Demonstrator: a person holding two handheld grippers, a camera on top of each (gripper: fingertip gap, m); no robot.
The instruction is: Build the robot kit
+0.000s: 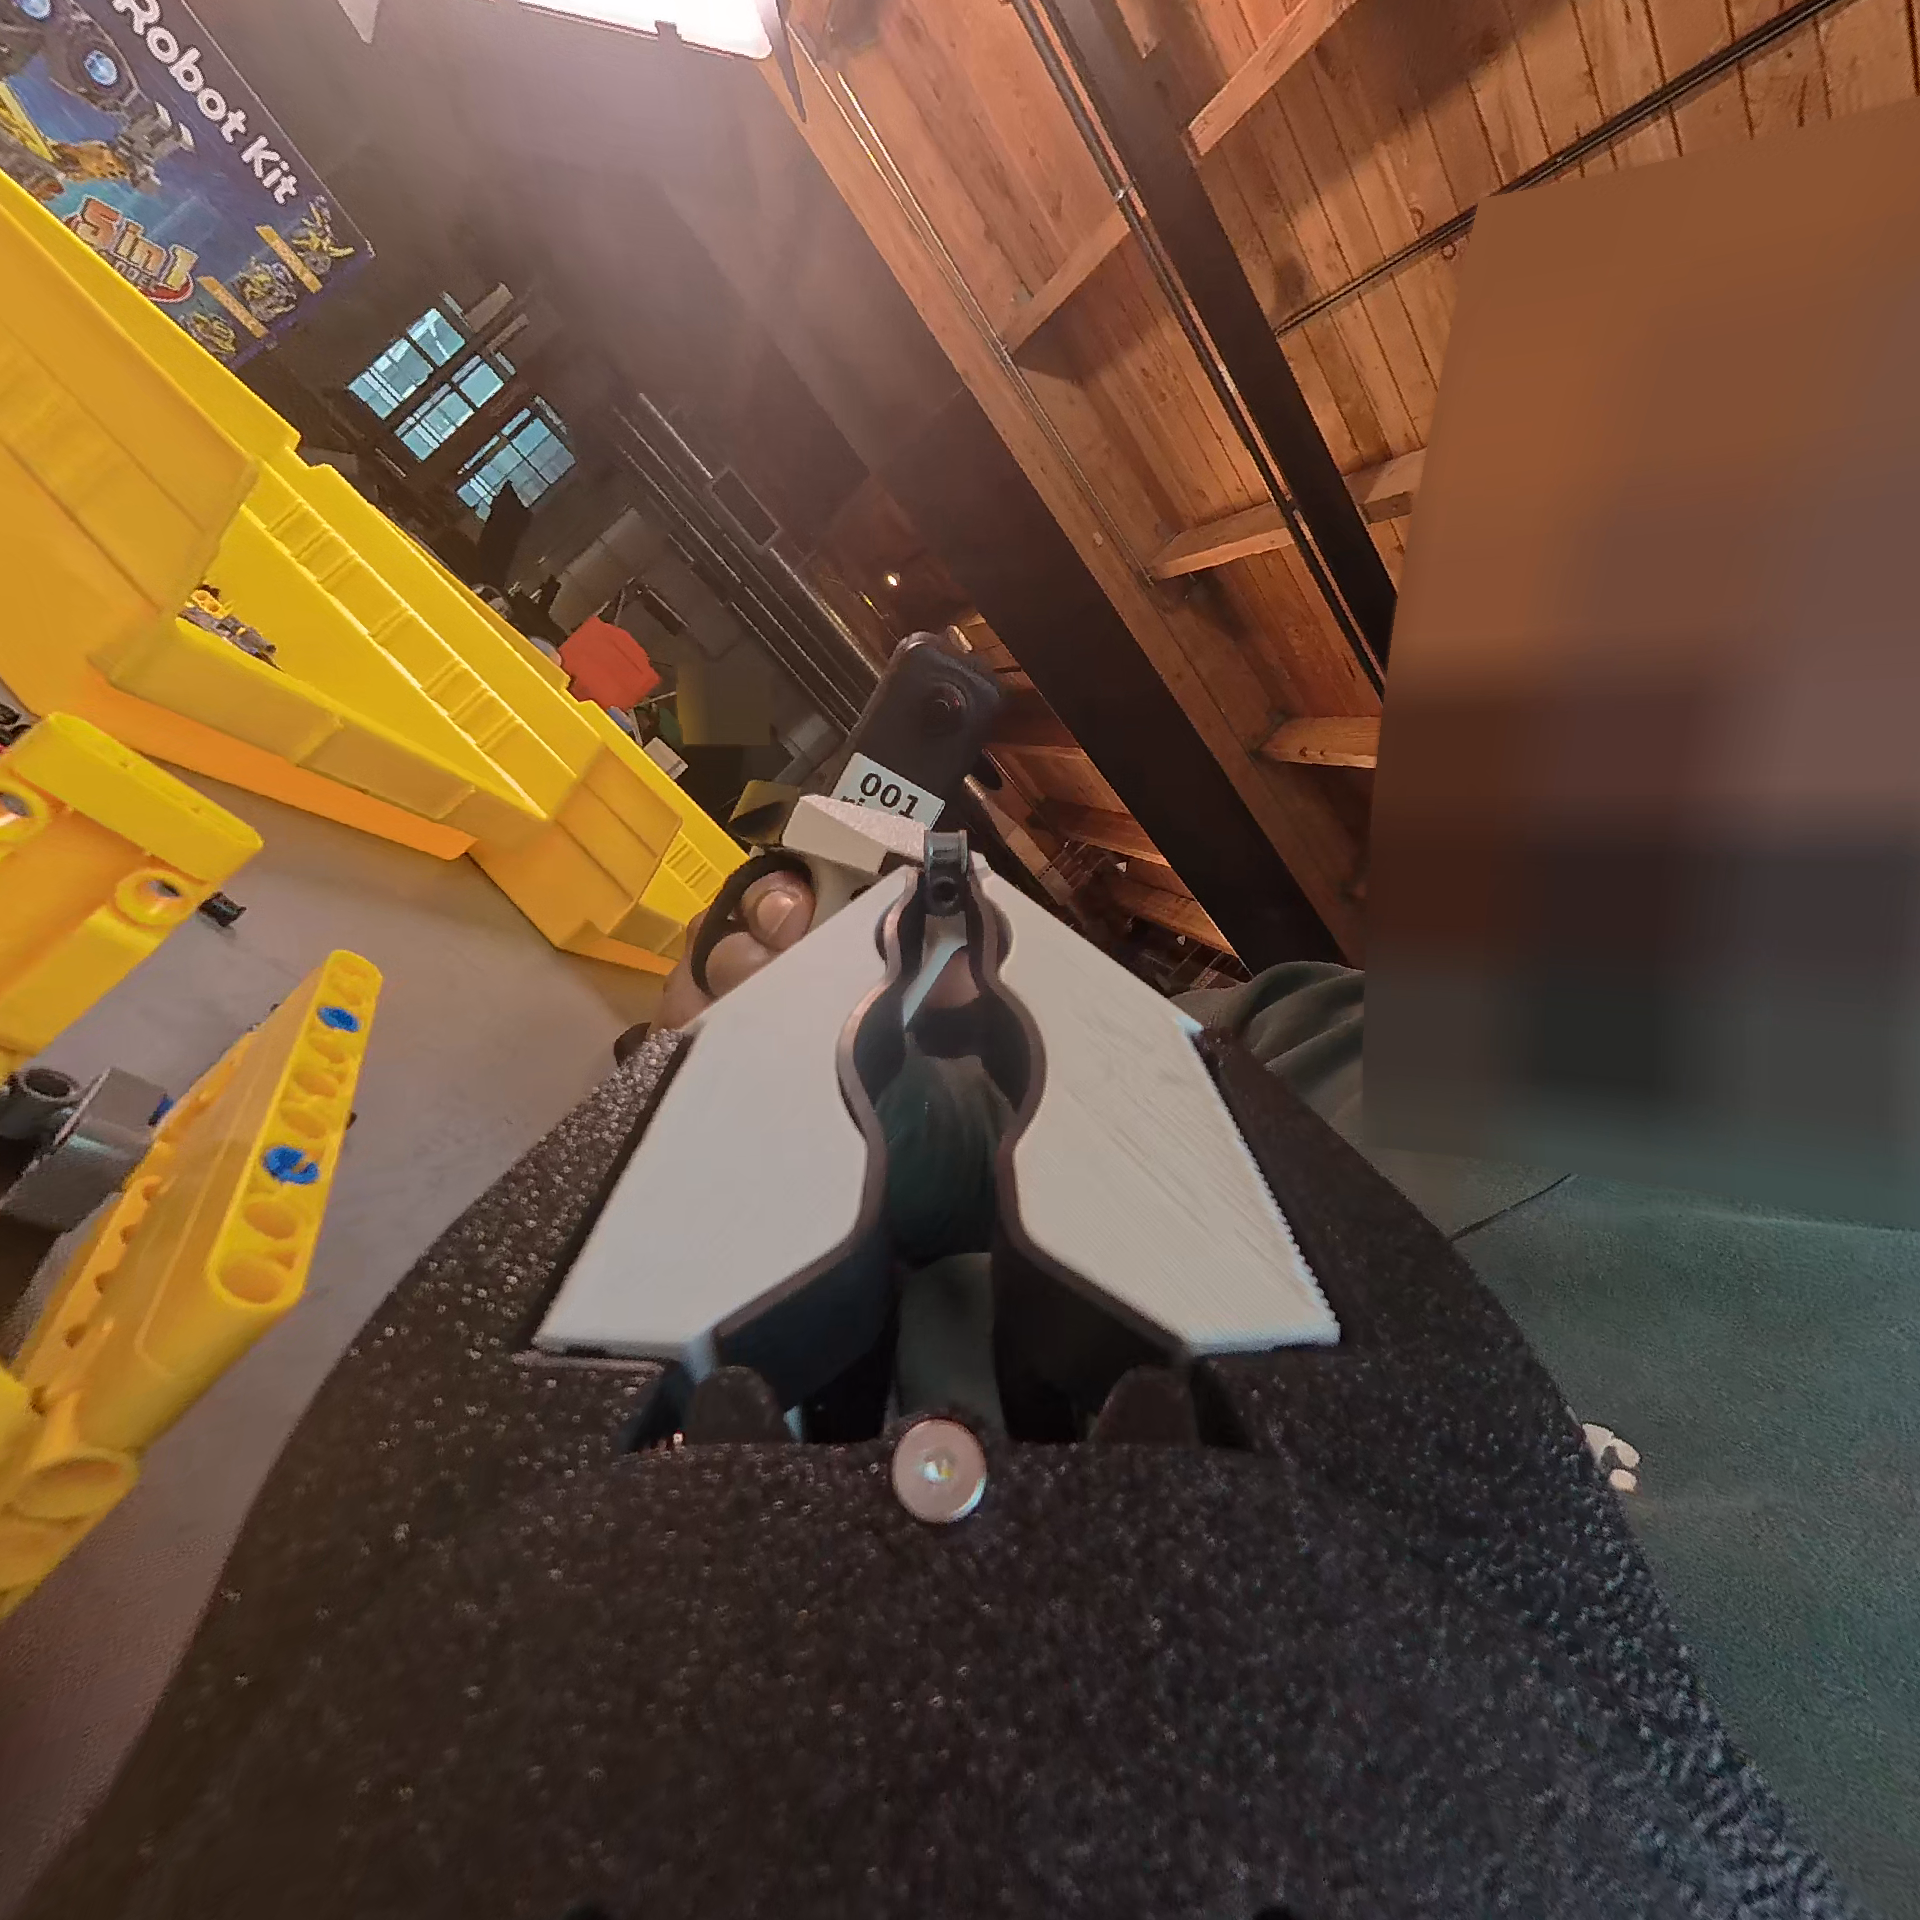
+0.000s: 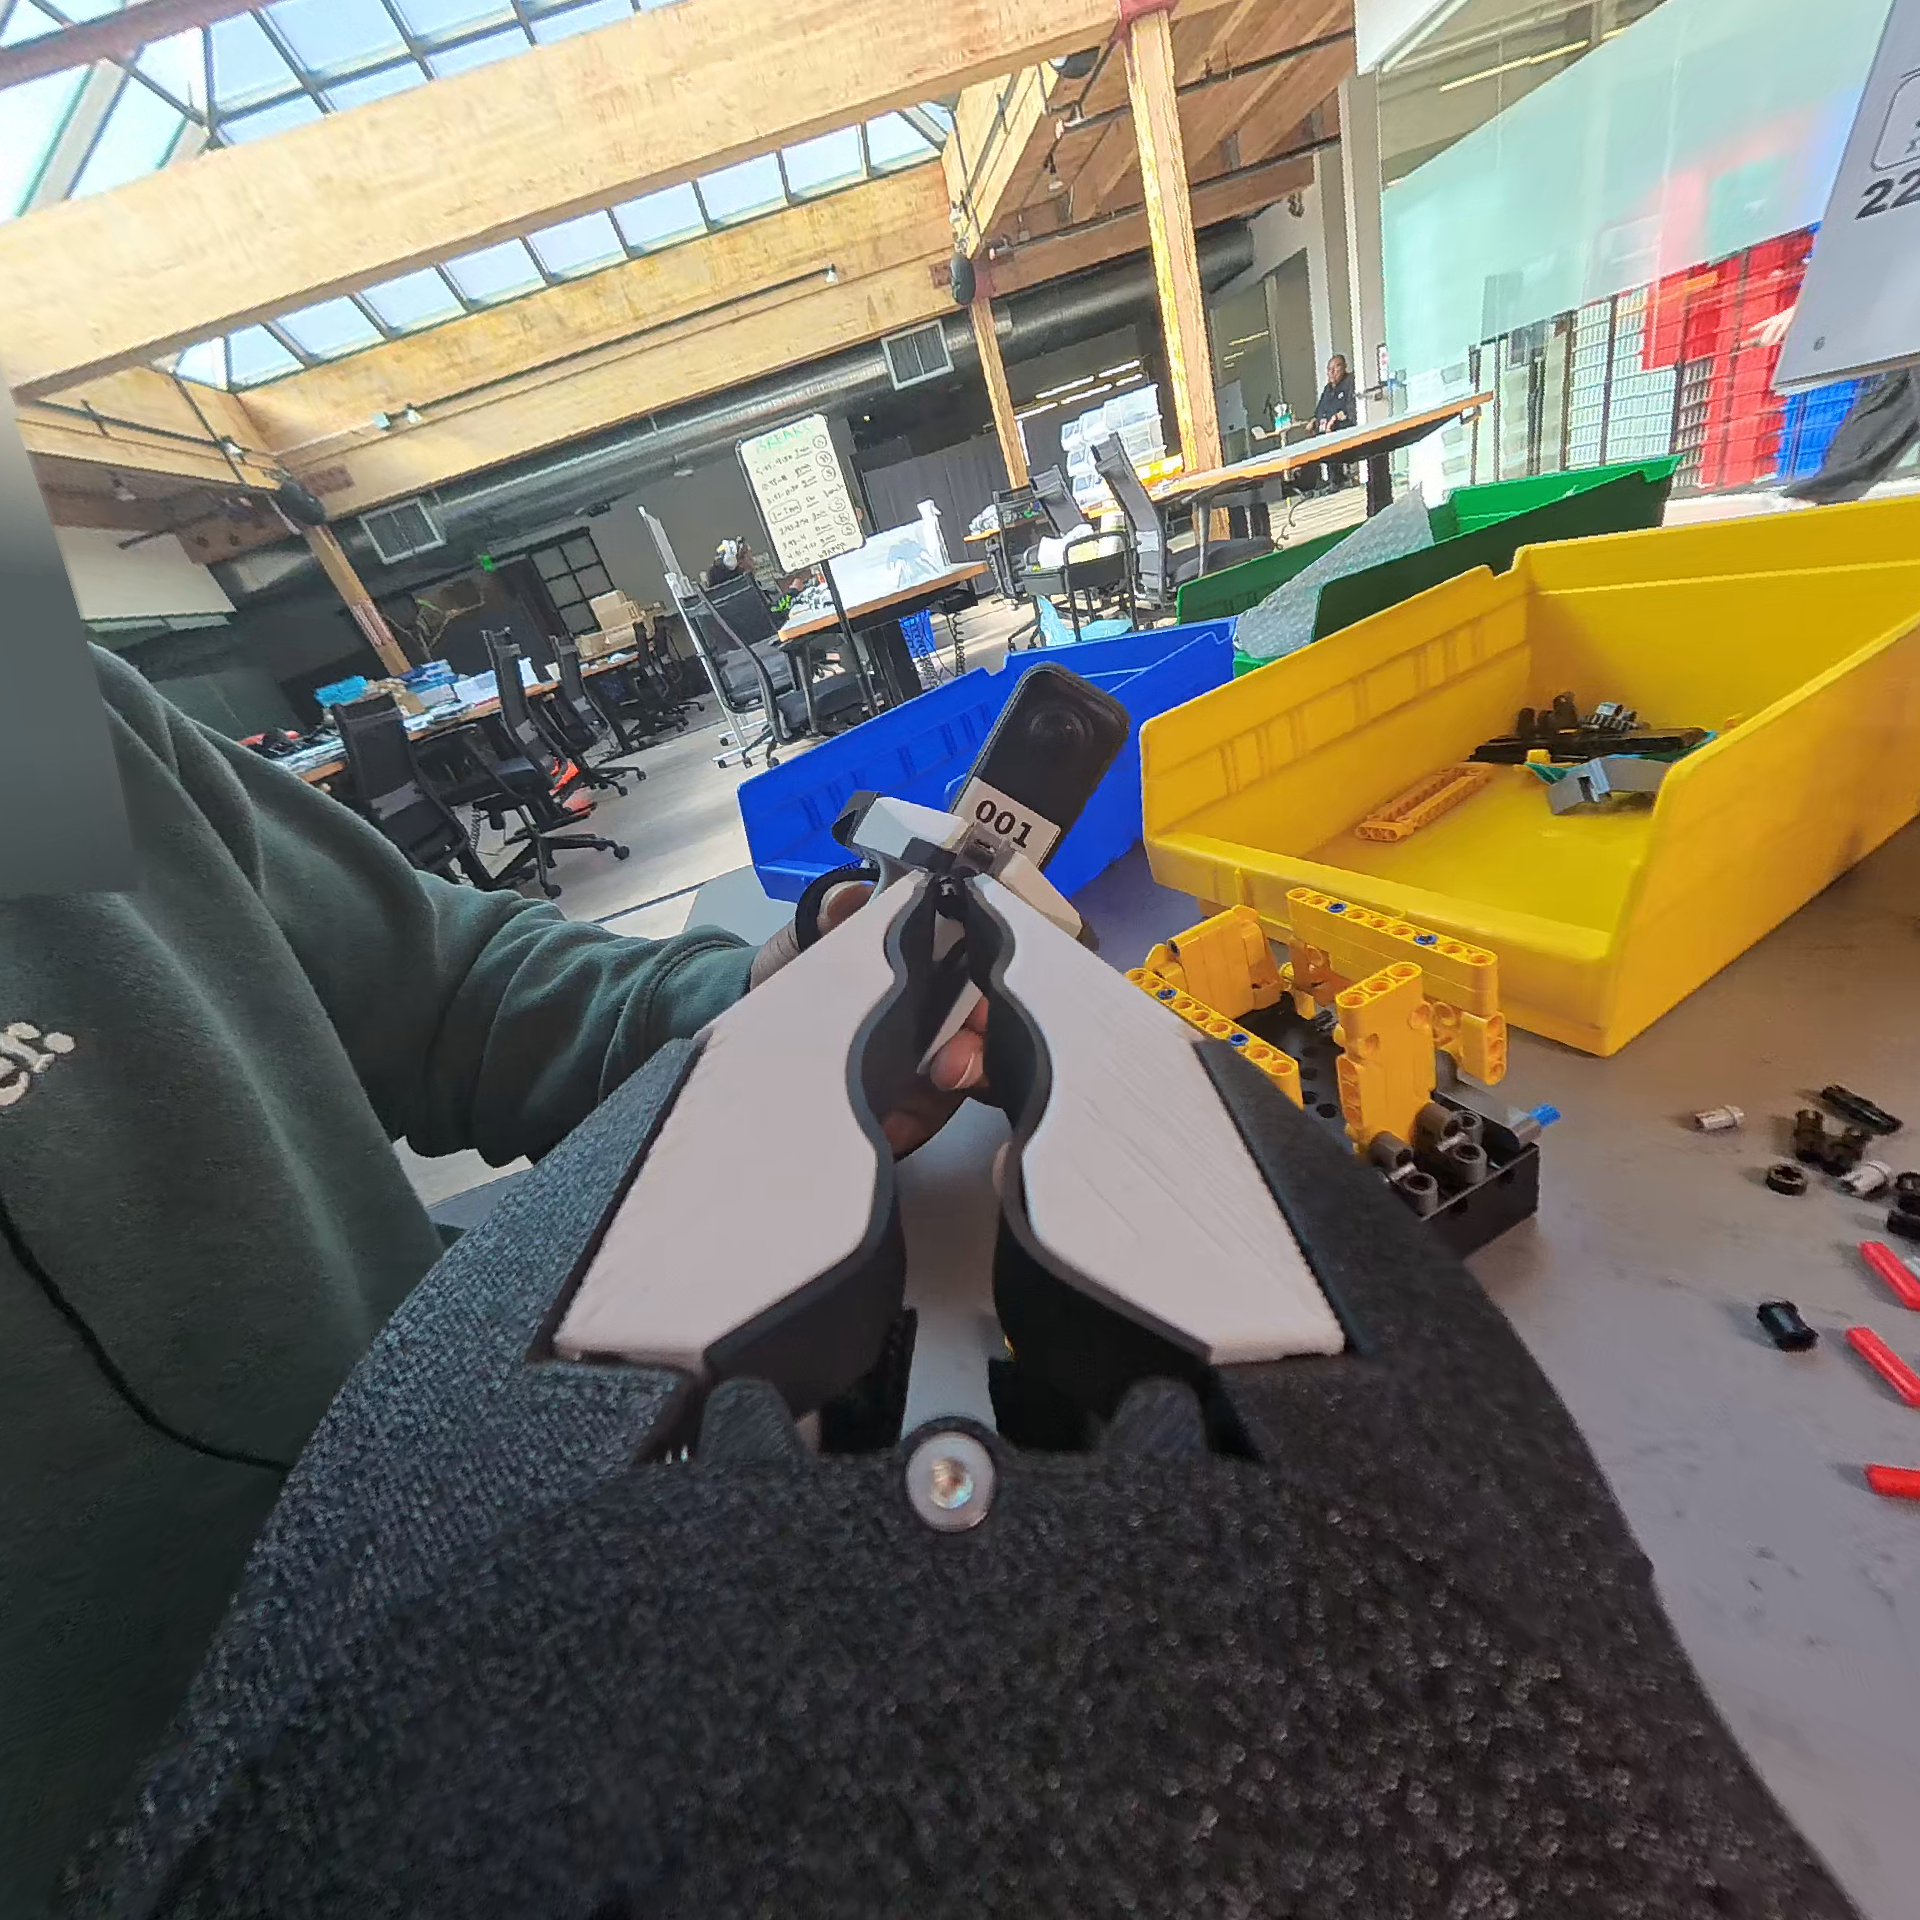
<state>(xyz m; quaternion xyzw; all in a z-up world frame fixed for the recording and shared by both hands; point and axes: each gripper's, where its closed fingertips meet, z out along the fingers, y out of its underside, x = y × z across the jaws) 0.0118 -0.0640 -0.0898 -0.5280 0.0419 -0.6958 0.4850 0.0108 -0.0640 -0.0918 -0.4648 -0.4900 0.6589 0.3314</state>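
My left gripper (image 1: 943, 883) is shut on a small black connector (image 1: 943, 857) that sticks up from its tips. My right gripper (image 2: 951, 899) is shut, with a small black part (image 2: 948, 891) pinched at its tips. The two grippers are raised above the table and meet tip to tip. I cannot tell whether both hold the same piece. Each view shows the other gripper with its black camera just beyond the tips, held by a person's hand (image 1: 753, 920). A yellow and black brick assembly (image 2: 1361, 1023) stands on the grey table to the right of the right gripper.
A yellow bin (image 2: 1351, 904) with loose parts stands behind the assembly, with a blue bin (image 2: 883, 769) and a green bin (image 2: 1538, 520) beyond. Small black parts (image 2: 1829, 1132) and red pins (image 2: 1886, 1361) lie at the right. A person's green sleeve (image 2: 312, 987) is at the left. The tips of both grippers are at nearly the same place.
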